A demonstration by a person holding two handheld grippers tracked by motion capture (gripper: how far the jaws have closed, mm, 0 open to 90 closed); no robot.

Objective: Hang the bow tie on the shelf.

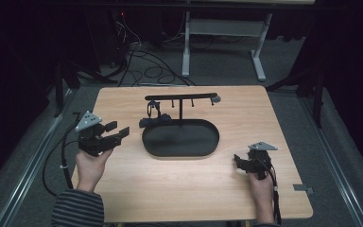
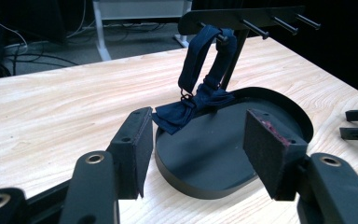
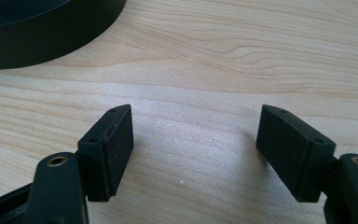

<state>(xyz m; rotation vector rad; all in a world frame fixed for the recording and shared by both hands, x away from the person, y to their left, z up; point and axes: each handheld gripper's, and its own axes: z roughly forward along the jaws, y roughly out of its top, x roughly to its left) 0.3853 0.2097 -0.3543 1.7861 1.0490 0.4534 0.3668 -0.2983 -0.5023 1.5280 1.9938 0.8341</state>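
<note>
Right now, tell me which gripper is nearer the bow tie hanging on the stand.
Left. The left gripper sits just left of the bow tie, fingers pointing at it. The right gripper rests beyond the stand's tray, near the table's right edge.

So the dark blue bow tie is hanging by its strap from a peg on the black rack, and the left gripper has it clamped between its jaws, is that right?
Not quite. The bow tie does hang by its strap from a peg of the rack, but the left gripper is open and short of it, with nothing between its jaws. The left gripper view shows this.
</note>
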